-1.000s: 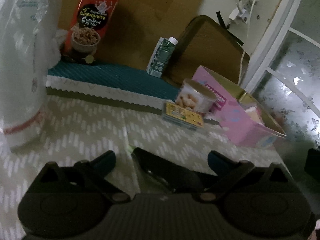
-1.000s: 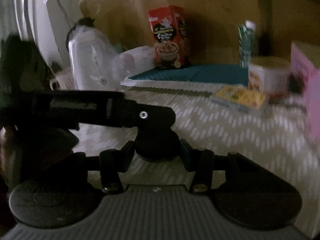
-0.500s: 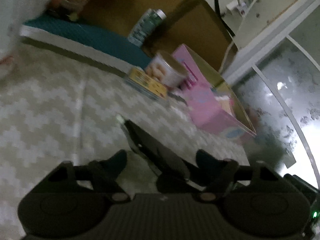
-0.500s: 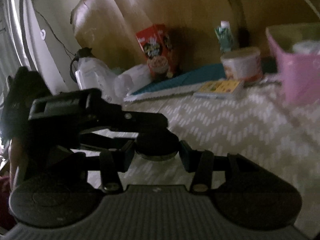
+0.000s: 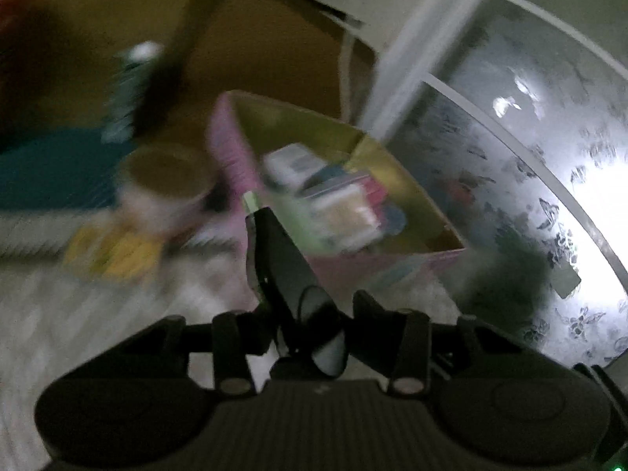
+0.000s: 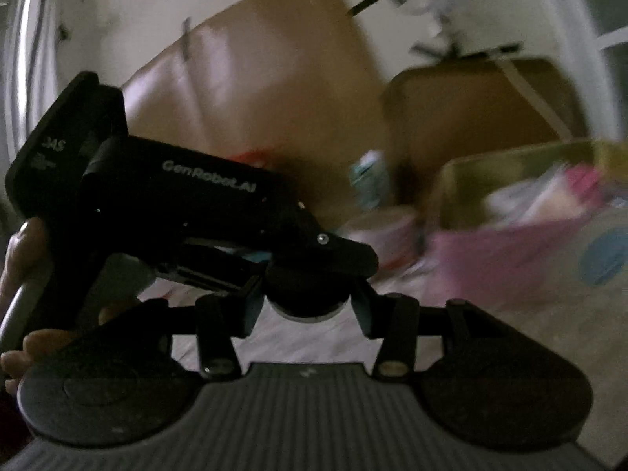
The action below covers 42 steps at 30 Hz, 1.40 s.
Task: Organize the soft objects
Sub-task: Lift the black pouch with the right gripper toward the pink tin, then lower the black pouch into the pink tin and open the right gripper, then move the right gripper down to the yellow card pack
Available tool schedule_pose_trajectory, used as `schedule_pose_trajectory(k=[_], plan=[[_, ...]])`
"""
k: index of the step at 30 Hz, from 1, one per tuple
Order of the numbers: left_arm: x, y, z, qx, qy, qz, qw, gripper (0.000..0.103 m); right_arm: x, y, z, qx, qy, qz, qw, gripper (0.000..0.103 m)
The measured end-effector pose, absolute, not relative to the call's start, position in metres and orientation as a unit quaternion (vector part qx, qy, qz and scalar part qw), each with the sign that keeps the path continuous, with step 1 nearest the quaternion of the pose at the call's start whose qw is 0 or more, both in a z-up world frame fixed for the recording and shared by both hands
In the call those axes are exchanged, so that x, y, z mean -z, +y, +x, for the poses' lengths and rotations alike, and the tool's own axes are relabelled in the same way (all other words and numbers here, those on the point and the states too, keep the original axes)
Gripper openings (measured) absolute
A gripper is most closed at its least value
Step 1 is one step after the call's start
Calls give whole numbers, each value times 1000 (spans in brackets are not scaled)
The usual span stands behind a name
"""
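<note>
A dark, soft, elongated pouch (image 5: pixel 274 259) with a pale green tip sticks forward between the fingers of my left gripper (image 5: pixel 310 314). Its jaws are closing and the pads touch the pouch's sides. In the right wrist view my right gripper (image 6: pixel 308 298) is shut on a dark round end (image 6: pixel 306 286), seemingly of the same pouch, under the left gripper's housing (image 6: pixel 176 196). Beyond the green tip lies the open pink box (image 5: pixel 235 149) with several packets inside, also at the right (image 6: pixel 490 259). Both views are blurred.
A snack cup (image 5: pixel 165 180) and a flat yellow packet (image 5: pixel 114 247) sit left of the box on the zigzag cloth. A green carton (image 5: pixel 129 94) and a teal mat (image 5: pixel 51 172) lie farther back. Frosted glass (image 5: pixel 530 157) borders the right. A person's hand (image 6: pixel 23 251) holds the left gripper.
Both views have swung right and risen, so the pink box now sits ahead. The left jaws have narrowed from wide apart onto the dark pouch. The right grip is unchanged.
</note>
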State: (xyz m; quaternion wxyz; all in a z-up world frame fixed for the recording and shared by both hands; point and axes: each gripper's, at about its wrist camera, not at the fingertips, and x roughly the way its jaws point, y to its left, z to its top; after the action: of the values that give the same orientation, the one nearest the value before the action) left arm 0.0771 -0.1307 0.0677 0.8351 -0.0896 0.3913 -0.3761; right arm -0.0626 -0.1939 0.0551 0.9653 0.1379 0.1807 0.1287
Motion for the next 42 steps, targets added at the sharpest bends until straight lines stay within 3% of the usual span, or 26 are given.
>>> schedule_pose_trajectory(k=[4,6,8,12,14,22,31,38,42], plan=[[-79,-185,100,395,374,-54,837,47,-67,-236,-51,-76,156,149,974,51],[-79,-204,114,392,372,-46,840,53,-70,-251,-39,-57,154,146,976,51],[-73,-216,126,366,366,-27,855,68,-69,-263,-21,-35,160,139,977,51],[-60,-230,138,287,354,27,890,69,-51,-273,18,39,179,90,979,53],[-60,-223,134,288,337,17,896,78,-46,-280,17,41,180,95,978,53],[-83,-191,101,265,268,-7,926,79,-47,-290,-2,40,147,117,981,56],[-54,-61,57,157,273,18,949,84,-61,-270,-26,23,90,103,990,57],[-7,25,64,23,327,26,944,84,-61,-185,-12,-166,206,53,963,60],[3,43,62,9,330,-2,944,84,-44,-150,24,-152,268,18,951,61]])
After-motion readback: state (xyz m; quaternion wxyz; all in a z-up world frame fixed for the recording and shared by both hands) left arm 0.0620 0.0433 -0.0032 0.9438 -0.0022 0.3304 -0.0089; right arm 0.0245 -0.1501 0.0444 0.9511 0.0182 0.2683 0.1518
